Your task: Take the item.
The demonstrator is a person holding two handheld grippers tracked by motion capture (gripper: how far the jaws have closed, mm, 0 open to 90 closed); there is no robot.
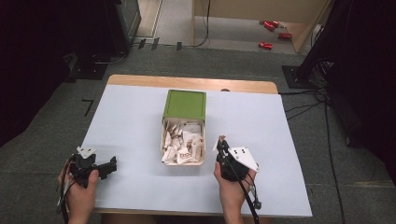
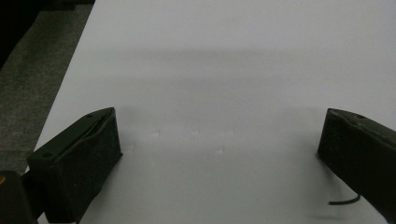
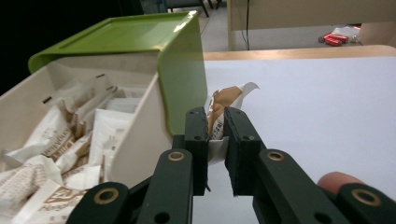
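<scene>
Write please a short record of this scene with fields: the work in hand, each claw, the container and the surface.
work: taking a sachet from the drawer box
right claw: shut on the sachet, just right of the box
left claw: open, nothing between its jaws, low over the table
drawer box: green shell, white drawer pulled out toward the person, full of sachets
table: pale cover, wooden far edge

A lab or test room is showing itself here: a white-topped table [image 1: 140, 140] is standing on grey carpet [image 1: 42, 135], black cables [image 1: 322, 112] are trailing across the floor beside dark equipment stands [image 1: 116, 28], and red cans [image 1: 271, 25] are lying under a plywood bench [image 1: 261, 9].
</scene>
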